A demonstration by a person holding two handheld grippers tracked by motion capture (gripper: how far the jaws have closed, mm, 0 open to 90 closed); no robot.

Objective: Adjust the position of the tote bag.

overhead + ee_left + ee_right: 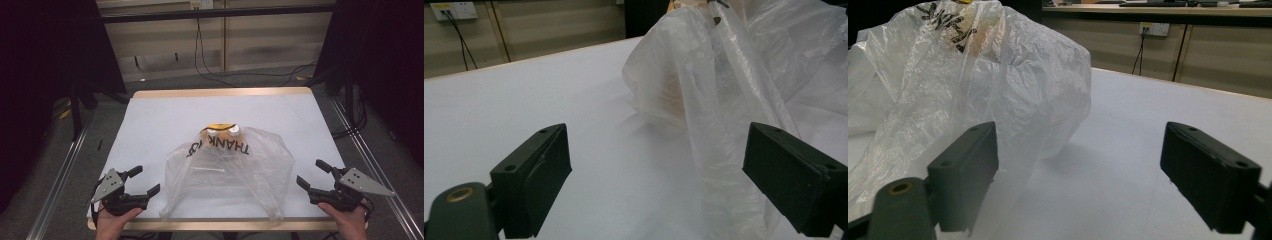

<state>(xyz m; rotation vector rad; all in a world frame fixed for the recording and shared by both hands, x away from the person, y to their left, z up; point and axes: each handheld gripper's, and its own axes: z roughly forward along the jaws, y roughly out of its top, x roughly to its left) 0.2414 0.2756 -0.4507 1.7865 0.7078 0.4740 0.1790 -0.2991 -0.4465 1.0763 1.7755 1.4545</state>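
A clear plastic bag [230, 172] printed with black lettering lies crumpled on the white table [150, 120], near the table's front edge and about midway between its left and right sides. At the bag's far end, a yellow-and-white object [222, 130] shows through and just above the film; what it is cannot be told. The left gripper [144, 181] sits to the left of the bag, close to the table's front left corner, held from below by the person's left hand [116, 222]; its jaws stand wide apart with nothing between them. In the left gripper view, a fold of the bag [724, 100] rises just ahead of one jaw, apart from the pads. The right gripper [312, 173] sits to the right of the bag, near the front right corner, carried by the right hand [346, 220]; its jaws also stand wide and empty. In the right gripper view, the bag [973, 75] bulges beyond one jaw, with bare table beyond the other.
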